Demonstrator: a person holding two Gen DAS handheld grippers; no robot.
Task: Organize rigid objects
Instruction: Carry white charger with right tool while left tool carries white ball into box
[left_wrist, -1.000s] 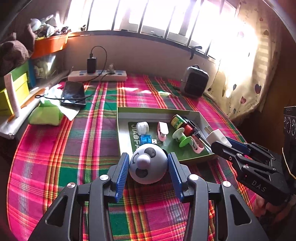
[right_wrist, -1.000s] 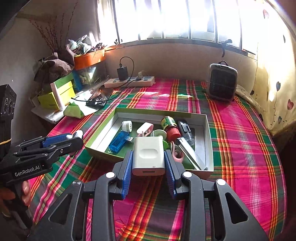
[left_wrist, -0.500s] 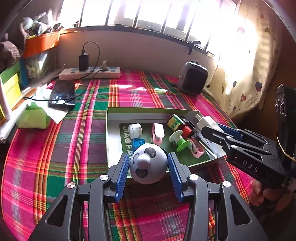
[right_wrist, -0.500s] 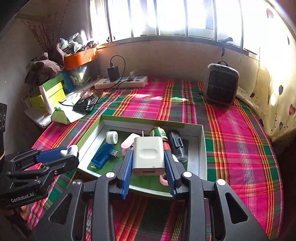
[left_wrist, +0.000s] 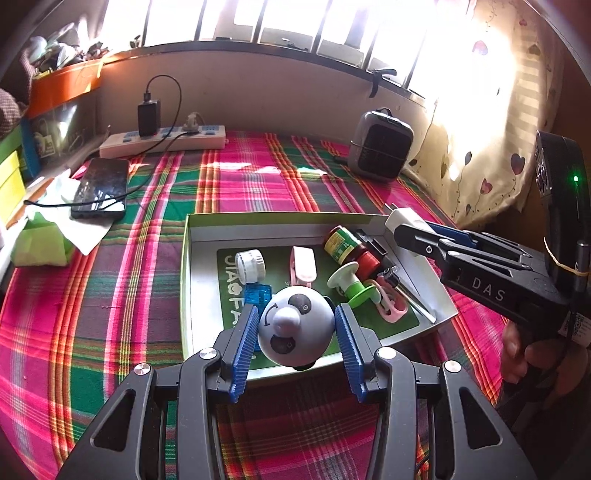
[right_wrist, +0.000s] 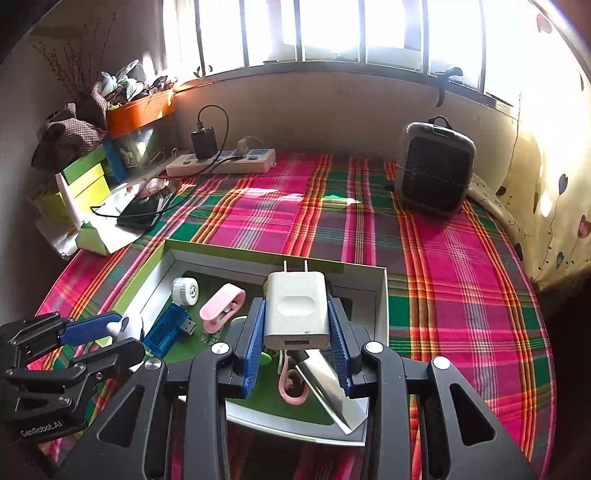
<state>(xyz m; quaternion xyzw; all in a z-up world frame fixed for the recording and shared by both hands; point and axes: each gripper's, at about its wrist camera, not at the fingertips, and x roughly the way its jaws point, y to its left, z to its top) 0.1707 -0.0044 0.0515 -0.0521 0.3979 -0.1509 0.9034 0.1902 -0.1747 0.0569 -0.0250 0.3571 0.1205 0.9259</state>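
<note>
My left gripper (left_wrist: 295, 328) is shut on a grey panda-face ball (left_wrist: 295, 328) and holds it over the near edge of the open box (left_wrist: 207, 230). My right gripper (right_wrist: 296, 321) is shut on a white plug charger (right_wrist: 296, 314) above the box's right side (right_wrist: 382, 295); it also shows in the left wrist view (left_wrist: 406, 221). In the box lie a white round cap (left_wrist: 250, 265), a pink clip (left_wrist: 303, 266), a blue USB device (right_wrist: 168, 326), a green-labelled bottle (left_wrist: 341, 242), a green and white spool (left_wrist: 349, 284) and a metal strip (right_wrist: 328, 387).
The box sits on a plaid cloth (left_wrist: 110, 295). A phone (left_wrist: 101, 188) on its cable, a green pack (left_wrist: 40, 245) and paper lie to the left. A power strip (left_wrist: 162, 142) and a small grey heater (left_wrist: 380, 147) stand at the back by the wall.
Both grippers have moved forward over the box, each keeping hold of its object. The charger now hangs above the box's right part and the ball above its near edge.
</note>
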